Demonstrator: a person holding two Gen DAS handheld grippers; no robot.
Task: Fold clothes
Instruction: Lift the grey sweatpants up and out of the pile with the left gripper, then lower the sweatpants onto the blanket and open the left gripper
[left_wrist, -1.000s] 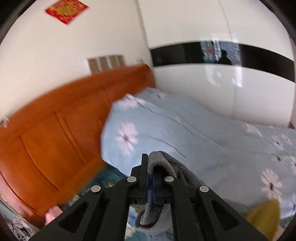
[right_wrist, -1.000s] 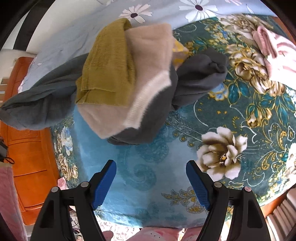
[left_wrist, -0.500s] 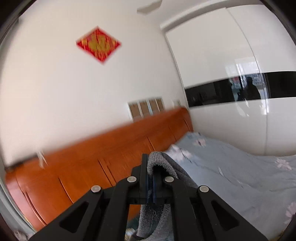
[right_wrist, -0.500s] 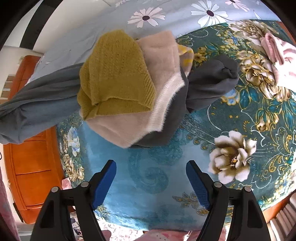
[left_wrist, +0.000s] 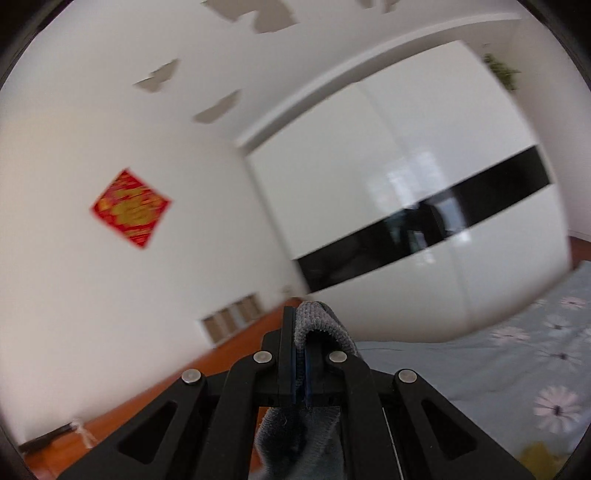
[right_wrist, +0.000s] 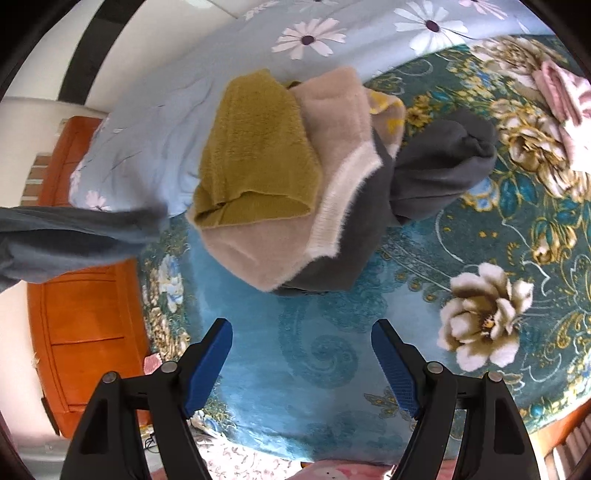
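Trouble here would likely come from the pile: the left gripper (left_wrist: 300, 354), jaws clamped tight on a fold of a grey garment (left_wrist: 321, 325), is held high enough that its camera sees only a white wall, a red wall decoration (left_wrist: 130, 207), a white wardrobe (left_wrist: 406, 206) and the top of a wooden headboard (left_wrist: 155, 387). In the right wrist view the grey cloth stretches in from the left edge toward a heap of clothes (right_wrist: 295, 177) on the bed, where a mustard knit (right_wrist: 255, 147) and a beige fuzzy top (right_wrist: 332, 147) lie over more dark grey fabric. If that fabric is the same garment, a harder pull could drag the two upper pieces off or scatter the heap. The right gripper (right_wrist: 302, 354) hangs above the teal flowered bedspread (right_wrist: 480, 258), jaws wide apart and holding nothing. A pale blue quilt (right_wrist: 166, 103) crowds the heap's far side; pink clothing (right_wrist: 565, 96) lies at the bed's far right.
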